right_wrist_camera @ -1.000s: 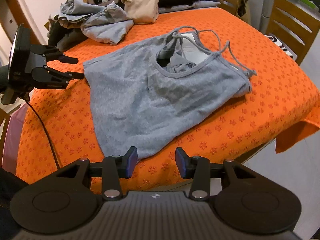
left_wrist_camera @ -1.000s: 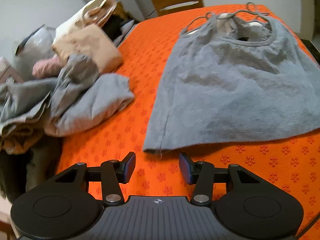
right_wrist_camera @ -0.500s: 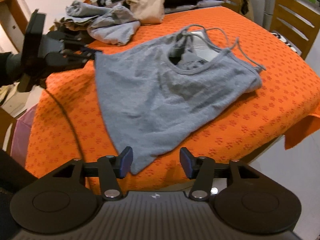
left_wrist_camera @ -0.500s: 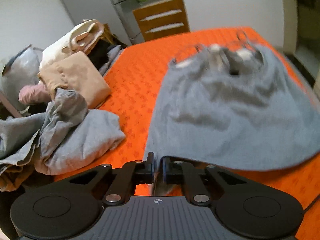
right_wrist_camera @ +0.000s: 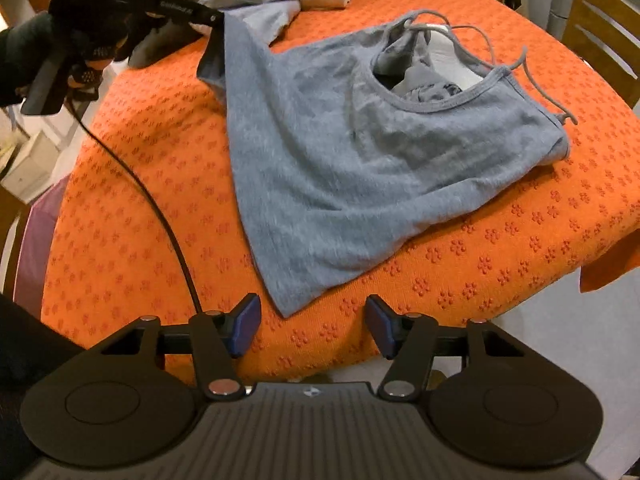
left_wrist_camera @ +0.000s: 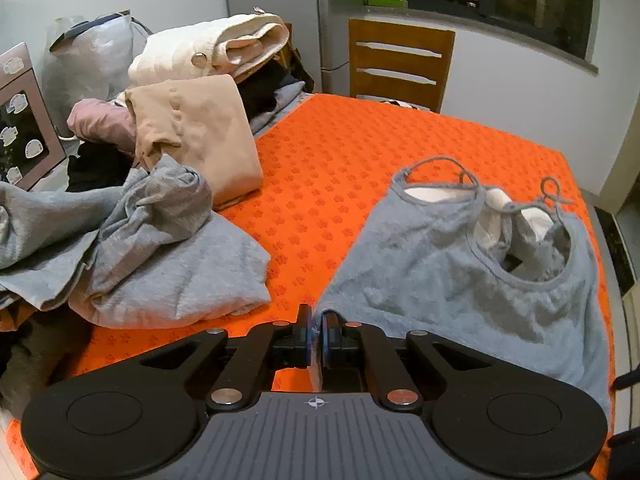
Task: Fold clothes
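An orange flower-embossed cloth (left_wrist_camera: 344, 168) covers the desk. A grey strappy tank top (right_wrist_camera: 360, 148) lies on it, straps toward the far side. The left tongs (left_wrist_camera: 316, 330) pinch the top's near-left hem corner, lifted off the cloth. The right tongs (right_wrist_camera: 312, 326) hover spread just before the near-right corner. A heap of crumpled clothes (left_wrist_camera: 152, 216) sits left of the top; a slatted wooden chair (left_wrist_camera: 400, 66) stands behind the desk.

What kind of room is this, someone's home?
Most likely a home dining area: a table under an orange cloth, a wooden chair by a night window, and piles of clothes beside the grey top being folded.
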